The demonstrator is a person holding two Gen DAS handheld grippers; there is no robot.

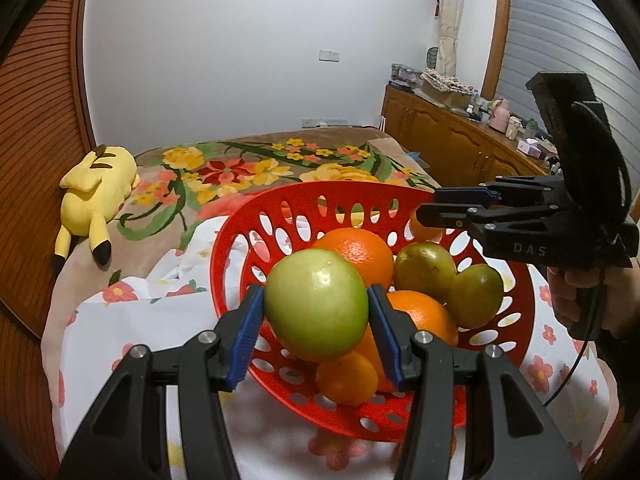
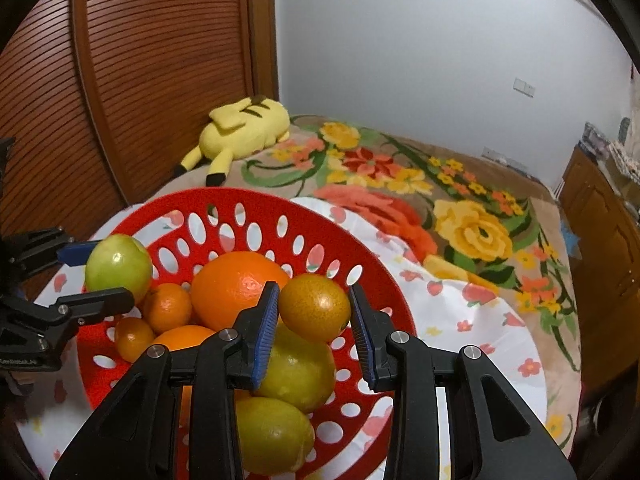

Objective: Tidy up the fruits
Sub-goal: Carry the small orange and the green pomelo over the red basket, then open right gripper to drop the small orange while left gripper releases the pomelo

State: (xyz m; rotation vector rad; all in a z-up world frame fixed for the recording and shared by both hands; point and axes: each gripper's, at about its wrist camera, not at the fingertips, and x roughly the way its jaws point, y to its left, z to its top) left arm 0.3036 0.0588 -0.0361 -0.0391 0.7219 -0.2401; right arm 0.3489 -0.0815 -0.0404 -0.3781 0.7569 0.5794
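Fruits in hand: green apple (image 1: pixel 317 305) clamped in my left gripper (image 1: pixel 316 334) over the red basket's (image 1: pixel 228 240) near rim, small orange (image 2: pixel 314 306) pinched by my right gripper (image 2: pixel 314 330) over its right edge; smooth round skins may slip and roll onto the bed (image 2: pixel 460 216).

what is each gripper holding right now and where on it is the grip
The left gripper is shut on the green apple, pads on its two opposite sides. The right gripper straddles a small orange above the red basket; whether both pads touch cannot be told.

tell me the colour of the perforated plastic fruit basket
Red, clearest in the right wrist view.
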